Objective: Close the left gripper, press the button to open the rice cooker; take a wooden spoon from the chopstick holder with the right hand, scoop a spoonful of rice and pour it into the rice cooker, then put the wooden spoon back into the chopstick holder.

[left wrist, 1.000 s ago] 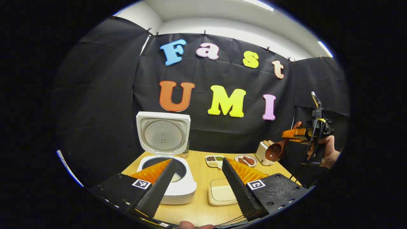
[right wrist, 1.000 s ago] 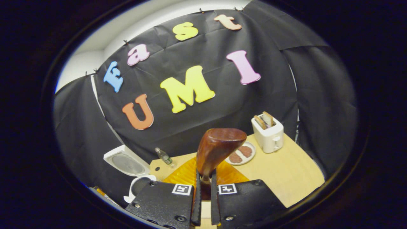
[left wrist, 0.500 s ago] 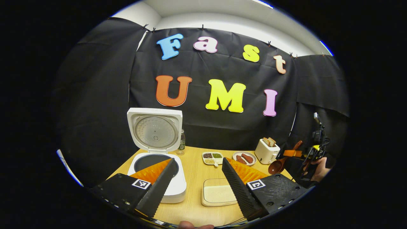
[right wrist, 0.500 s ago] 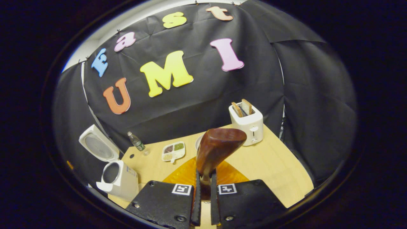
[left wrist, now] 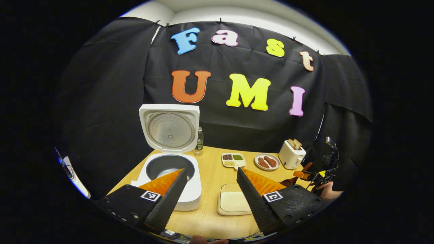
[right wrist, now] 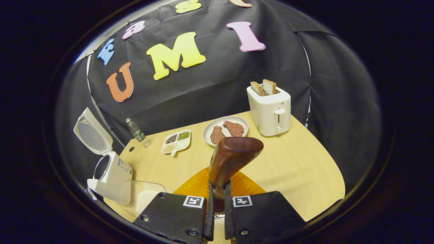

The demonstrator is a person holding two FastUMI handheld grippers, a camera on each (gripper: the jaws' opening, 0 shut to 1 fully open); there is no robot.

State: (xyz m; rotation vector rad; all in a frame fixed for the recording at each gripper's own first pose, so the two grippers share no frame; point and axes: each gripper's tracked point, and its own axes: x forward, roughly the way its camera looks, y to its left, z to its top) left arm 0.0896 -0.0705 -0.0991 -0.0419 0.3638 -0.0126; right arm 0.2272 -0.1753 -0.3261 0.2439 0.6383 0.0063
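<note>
The white rice cooker (left wrist: 169,189) stands on the table's left with its lid (left wrist: 169,130) up and its dark pot showing. My left gripper (left wrist: 211,173) hangs open in front of it, holding nothing. A shallow tray of rice (left wrist: 232,203) lies just right of the cooker. My right gripper (right wrist: 217,191) is shut on the handle of a dark wooden spoon (right wrist: 230,157), whose bowl points forward over the table. From the left gripper view, that right gripper (left wrist: 320,174) and the spoon (left wrist: 298,178) sit low at the table's right edge. The cooker (right wrist: 112,176) and the rice tray (right wrist: 142,195) lie to its left.
A white toaster (right wrist: 271,108) with bread stands at the back right. Beside it are a plate of meat pieces (right wrist: 225,130), a divided dish of grains (right wrist: 176,141) and a small bottle (right wrist: 135,130). A hand (left wrist: 327,193) holds the right gripper.
My right gripper has come down with the spoon from high at the right to just above the table. The left gripper has shifted slightly and stays open.
</note>
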